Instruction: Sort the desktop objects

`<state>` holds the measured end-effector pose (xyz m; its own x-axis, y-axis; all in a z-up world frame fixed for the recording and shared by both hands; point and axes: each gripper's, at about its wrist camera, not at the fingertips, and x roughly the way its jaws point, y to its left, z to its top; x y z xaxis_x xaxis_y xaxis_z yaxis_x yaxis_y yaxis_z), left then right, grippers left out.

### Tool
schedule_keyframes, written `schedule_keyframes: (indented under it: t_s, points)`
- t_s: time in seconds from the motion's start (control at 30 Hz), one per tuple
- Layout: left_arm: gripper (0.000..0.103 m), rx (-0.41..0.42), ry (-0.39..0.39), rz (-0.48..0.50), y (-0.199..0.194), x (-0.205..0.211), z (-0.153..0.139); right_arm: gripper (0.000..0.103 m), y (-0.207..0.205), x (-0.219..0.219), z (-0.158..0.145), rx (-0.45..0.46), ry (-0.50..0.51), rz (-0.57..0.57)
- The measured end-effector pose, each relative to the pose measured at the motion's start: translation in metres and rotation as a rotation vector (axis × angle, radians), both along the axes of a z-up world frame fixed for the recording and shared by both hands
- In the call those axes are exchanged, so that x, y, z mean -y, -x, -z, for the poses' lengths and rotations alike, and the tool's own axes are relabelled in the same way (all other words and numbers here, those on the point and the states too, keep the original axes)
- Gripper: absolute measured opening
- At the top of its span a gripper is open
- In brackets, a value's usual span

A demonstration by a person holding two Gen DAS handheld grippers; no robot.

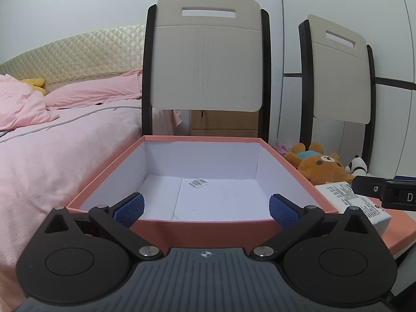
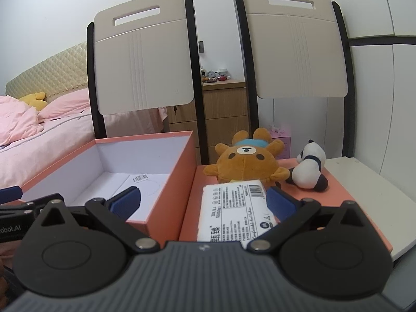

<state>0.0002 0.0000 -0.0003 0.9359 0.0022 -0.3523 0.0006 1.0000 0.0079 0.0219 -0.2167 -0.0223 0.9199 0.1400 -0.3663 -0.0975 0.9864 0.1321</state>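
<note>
Open salmon-pink box (image 1: 202, 230), white inside, holds only a small printed slip (image 1: 197, 183) on its floor; left gripper (image 1: 205, 209) stands wide apart, empty, at its near wall. Right gripper (image 2: 202, 202), also spread and empty, straddles the box's right wall. A white labelled packet (image 2: 231, 208) lies between its fingers, untouched, on the pink lid (image 2: 343, 195); brown bear plush (image 2: 247, 163) and panda plush (image 2: 309, 169) lie just beyond.

Matt cardboard box (image 1: 283, 156); plush bear (image 2: 245, 165)
</note>
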Motion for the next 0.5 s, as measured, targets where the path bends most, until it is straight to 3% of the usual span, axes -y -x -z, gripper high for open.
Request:
schedule_keyframes:
  t_s: [0.27,0.5]
  points:
    - [0.103,0.050,0.029,-0.008,0.009,-0.015,0.006,0.103,0.000,-0.001,0.002,0.028,0.004,0.002]
    - [0.103,0.051,-0.006,-0.030,0.005,-0.011,0.017,0.103,-0.003,-0.001,0.005,0.037,-0.006,0.006]
